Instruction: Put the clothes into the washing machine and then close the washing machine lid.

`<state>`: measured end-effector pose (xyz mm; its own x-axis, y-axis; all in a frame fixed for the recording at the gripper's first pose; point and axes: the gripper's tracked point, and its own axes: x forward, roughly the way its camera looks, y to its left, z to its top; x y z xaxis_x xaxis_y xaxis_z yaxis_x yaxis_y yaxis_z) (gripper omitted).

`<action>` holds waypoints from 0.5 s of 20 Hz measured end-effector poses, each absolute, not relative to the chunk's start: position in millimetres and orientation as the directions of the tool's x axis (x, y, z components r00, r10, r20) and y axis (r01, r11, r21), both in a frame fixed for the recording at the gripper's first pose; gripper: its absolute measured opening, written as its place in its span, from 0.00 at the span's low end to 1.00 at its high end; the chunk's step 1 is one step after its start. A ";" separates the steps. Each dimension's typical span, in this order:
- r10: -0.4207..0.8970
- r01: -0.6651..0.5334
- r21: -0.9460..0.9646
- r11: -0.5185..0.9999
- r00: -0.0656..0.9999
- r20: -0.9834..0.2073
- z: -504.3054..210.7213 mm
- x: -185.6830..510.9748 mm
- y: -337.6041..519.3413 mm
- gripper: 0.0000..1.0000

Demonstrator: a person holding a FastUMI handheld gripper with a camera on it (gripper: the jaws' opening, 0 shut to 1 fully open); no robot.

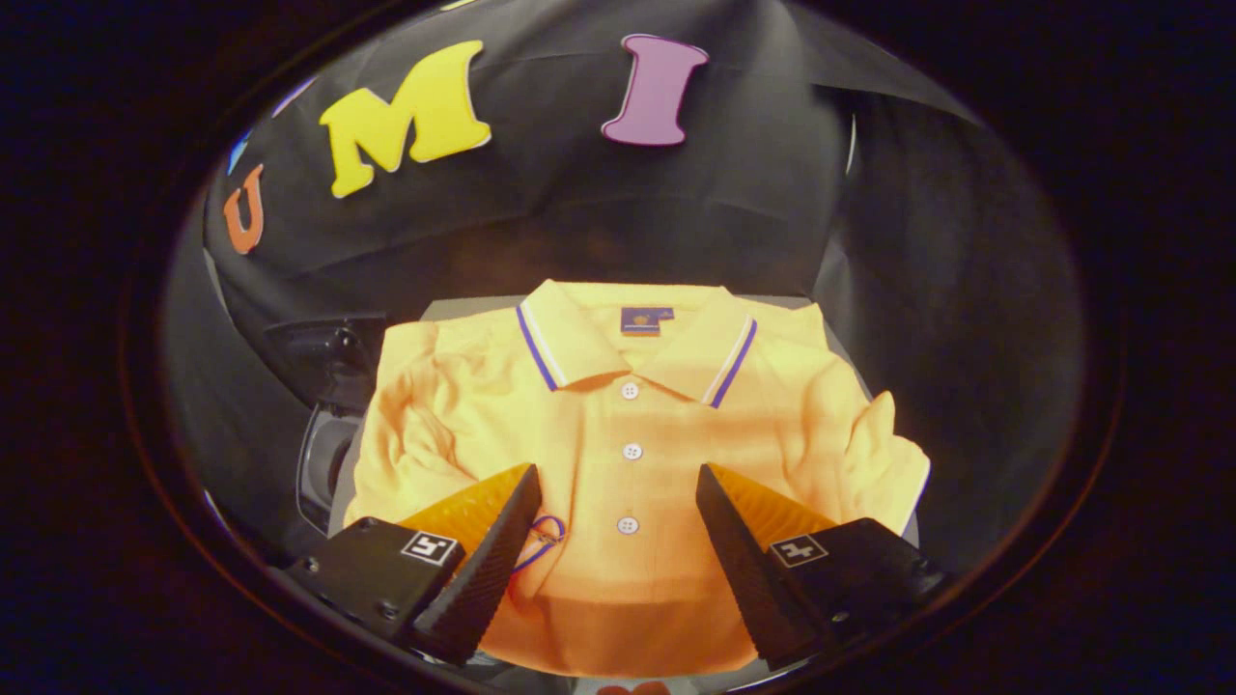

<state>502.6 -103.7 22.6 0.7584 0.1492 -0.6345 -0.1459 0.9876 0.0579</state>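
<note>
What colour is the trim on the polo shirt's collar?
Blue and white stripes edge the collar of the folded yellow polo shirt, seen in the gripper view.

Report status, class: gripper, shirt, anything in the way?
Gripper open, fingers spread over the shirt's button line, not pressing it. Shirt folded flat, collar away from the fingers. Dark round opening beside the shirt. Nothing between fingers and shirt.

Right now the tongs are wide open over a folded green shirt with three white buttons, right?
Not quite: the shirt is yellow-orange, not green. The gripper view shows it folded, with a striped collar and three white buttons down the front. The rest holds: the tongs are wide open over it, one finger on each side of the button row, not squeezing the cloth.
</note>
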 end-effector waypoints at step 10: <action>0.131 -0.119 0.066 0.991 0.689 -0.713 27.9 501.5 -80.5 0.06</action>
<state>501.5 -80.5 27.9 0.6893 0.1306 -0.7126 -0.1192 0.9907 0.0662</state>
